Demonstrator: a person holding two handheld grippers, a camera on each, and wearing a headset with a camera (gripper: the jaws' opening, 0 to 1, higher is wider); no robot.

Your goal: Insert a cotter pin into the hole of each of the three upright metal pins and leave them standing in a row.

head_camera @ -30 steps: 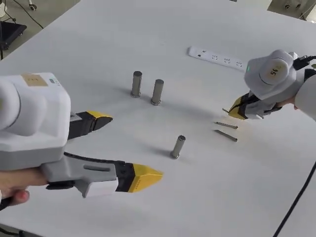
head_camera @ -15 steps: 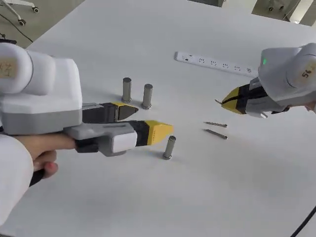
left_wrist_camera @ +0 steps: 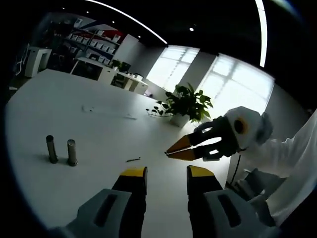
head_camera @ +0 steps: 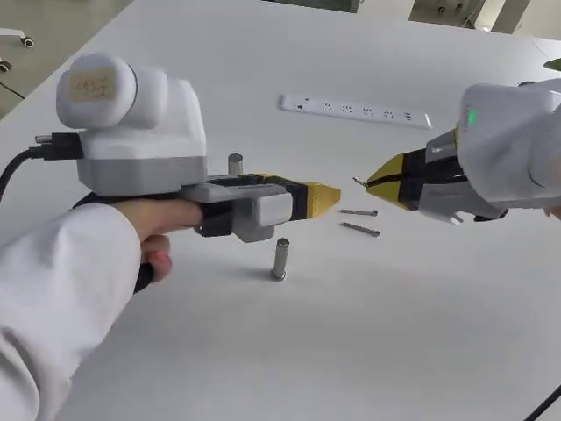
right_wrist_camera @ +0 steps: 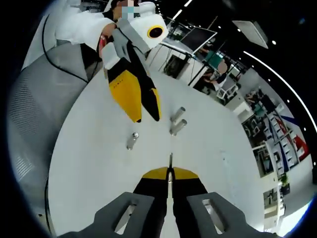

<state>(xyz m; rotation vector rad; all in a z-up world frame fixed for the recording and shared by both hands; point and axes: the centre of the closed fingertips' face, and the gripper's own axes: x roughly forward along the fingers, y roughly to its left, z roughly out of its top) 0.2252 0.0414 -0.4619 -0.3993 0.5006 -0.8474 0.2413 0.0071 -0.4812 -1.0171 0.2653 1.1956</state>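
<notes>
Moved: left gripper [head_camera: 324, 195], brought from the near-left edge to mid-table, tips now facing the right gripper [head_camera: 379, 181] above the lone metal pin [head_camera: 280, 259]
Left jaws: parted, holding nothing
Right jaws: closed on a cotter pin [head_camera: 359, 182], point jutting forward
Spare cotter pins [head_camera: 358, 212]: two, flat on the white table [head_camera: 421, 333], near the lone metal pin
Step in hand, as I judge it: steady one metal pin low with the left gripper, cross-hole (too small to see) facing right, then feed the cotter pin in straight
Views: right gripper view has all three metal pins upright, the paired metal pins [right_wrist_camera: 179, 120] just beside each other; head view has the left gripper covering most of that pair
</notes>
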